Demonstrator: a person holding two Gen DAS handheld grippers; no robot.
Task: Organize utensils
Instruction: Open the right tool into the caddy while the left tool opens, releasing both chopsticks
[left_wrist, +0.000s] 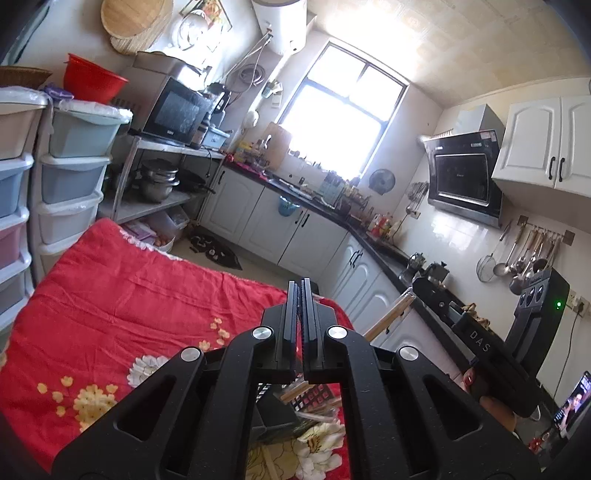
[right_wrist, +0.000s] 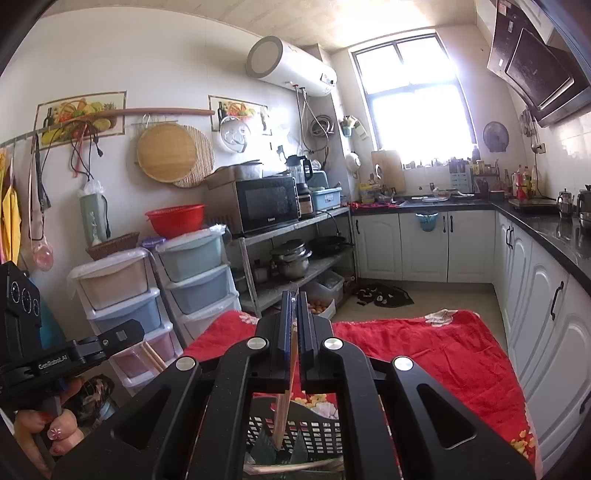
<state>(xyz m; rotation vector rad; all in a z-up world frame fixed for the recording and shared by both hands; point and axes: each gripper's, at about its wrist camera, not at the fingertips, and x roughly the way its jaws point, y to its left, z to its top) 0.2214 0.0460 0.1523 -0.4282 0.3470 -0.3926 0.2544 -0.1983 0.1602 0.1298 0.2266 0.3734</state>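
The chopsticks (right_wrist: 286, 398) sit pinched in the closed right gripper (right_wrist: 293, 306), hanging down at 6 o'clock into the black basket (right_wrist: 317, 432) on the red cloth (right_wrist: 424, 350). They look light, stiff and smooth, liable to swivel; a mid-shaft hold seems safest. The left gripper (left_wrist: 301, 295) is fully closed, apparently empty, though chopsticks (left_wrist: 391, 317) show at its 3 o'clock.

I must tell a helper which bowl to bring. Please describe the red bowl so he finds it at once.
Find the microwave on the metal shelf. Left of it stand plastic drawers; the red bowl sits on top, the only red, perforated thing there.
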